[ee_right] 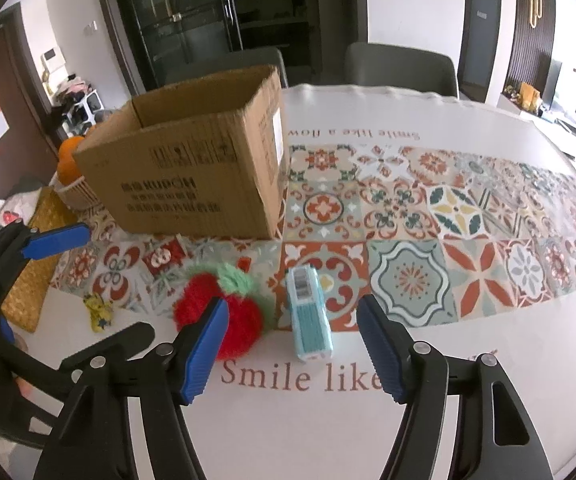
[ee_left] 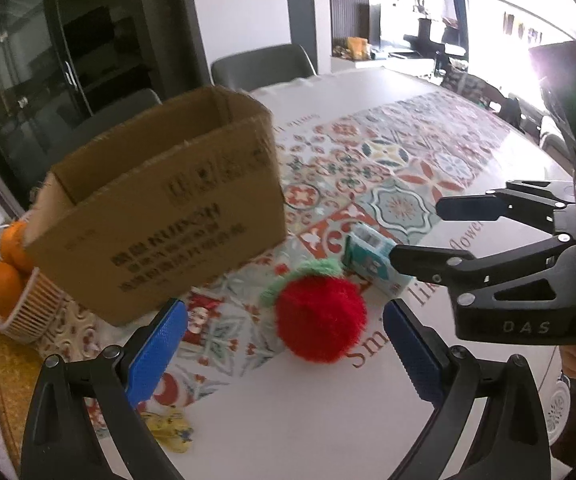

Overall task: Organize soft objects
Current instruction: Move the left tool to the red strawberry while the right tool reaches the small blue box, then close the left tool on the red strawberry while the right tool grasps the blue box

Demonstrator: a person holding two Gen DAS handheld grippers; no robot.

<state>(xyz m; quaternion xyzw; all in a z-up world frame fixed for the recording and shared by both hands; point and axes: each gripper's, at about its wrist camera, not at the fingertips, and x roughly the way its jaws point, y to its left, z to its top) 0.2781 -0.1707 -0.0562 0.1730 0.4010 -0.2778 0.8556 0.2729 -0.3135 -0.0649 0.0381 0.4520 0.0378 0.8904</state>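
Both tongs gape: left tongs (ee_left: 284, 344) flank the plush strawberry (ee_left: 320, 318), right tongs (ee_right: 292, 344) seemingly flank the tissue pack (ee_right: 310, 314).

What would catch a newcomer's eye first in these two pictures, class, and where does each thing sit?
The fluffy red plush strawberry with a green top stands out, lying on the patterned tablecloth straight ahead of the open left claw. Behind it stands the large open brown cardboard box, with a basket of oranges beside it. A small light-blue packet lies just right of the strawberry, ahead of the open right claw.
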